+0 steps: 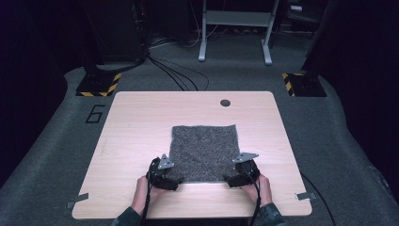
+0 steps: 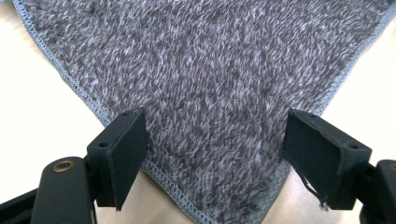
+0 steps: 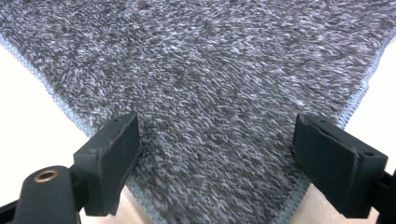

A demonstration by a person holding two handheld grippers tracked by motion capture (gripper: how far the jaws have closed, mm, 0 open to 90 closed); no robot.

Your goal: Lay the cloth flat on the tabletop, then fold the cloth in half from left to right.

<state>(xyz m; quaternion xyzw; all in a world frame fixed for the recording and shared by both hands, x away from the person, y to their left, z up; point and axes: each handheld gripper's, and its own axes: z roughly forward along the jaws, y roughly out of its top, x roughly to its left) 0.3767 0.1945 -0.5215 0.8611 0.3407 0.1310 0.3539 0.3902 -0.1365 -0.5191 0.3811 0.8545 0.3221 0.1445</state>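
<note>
A square grey fuzzy cloth [image 1: 204,151] with a stitched hem lies flat on the light wooden table [image 1: 136,122]. My left gripper [image 1: 175,181] sits at the cloth's near left corner, held by a hand. In the left gripper view that cloth corner [image 2: 210,140] lies between the wide-apart jaws of the left gripper [image 2: 215,154], and the pads do not press on it. My right gripper [image 1: 230,180] is at the near right corner. Its own view shows the right gripper [image 3: 217,163] open too, jaws straddling the cloth corner [image 3: 210,116].
A round cable hole [image 1: 225,102] is in the table's far side. Grey carpet surrounds the table, with a metal stand [image 1: 235,28] and cables behind, and yellow-black striped bases [image 1: 99,84] at the far corners.
</note>
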